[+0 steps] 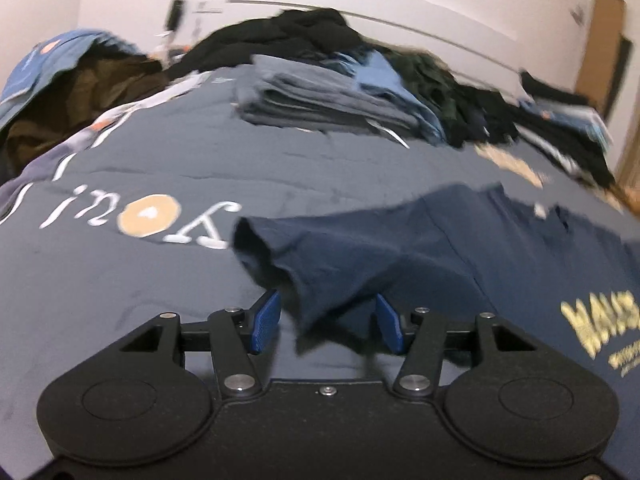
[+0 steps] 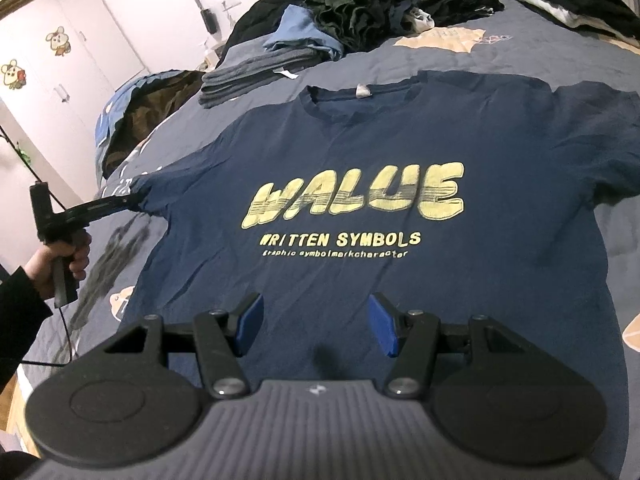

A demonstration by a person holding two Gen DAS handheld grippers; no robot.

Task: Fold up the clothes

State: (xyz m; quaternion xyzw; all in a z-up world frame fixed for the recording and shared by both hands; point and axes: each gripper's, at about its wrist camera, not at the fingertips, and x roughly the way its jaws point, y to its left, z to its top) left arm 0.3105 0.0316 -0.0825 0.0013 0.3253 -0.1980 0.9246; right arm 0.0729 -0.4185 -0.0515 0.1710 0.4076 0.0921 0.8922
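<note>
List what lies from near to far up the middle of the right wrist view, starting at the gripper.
right gripper → navy T-shirt, first its yellow print, then its collar → bare stretch of the bedspread → pile of dark unfolded clothes at the far edge.

- Left gripper (image 1: pixel 327 322): black linkage arms with silver screws, two round black discs at its base, blue ribbed pads (image 1: pixel 264 322).
- Right gripper (image 2: pixel 316 326): same black arms and blue pads, on a grey ribbed housing.
- Hand (image 2: pixel 60 258) emerging from a black sleeve (image 2: pixel 20 304); thin black cable (image 2: pixel 66 336) trailing from the handle.
</note>
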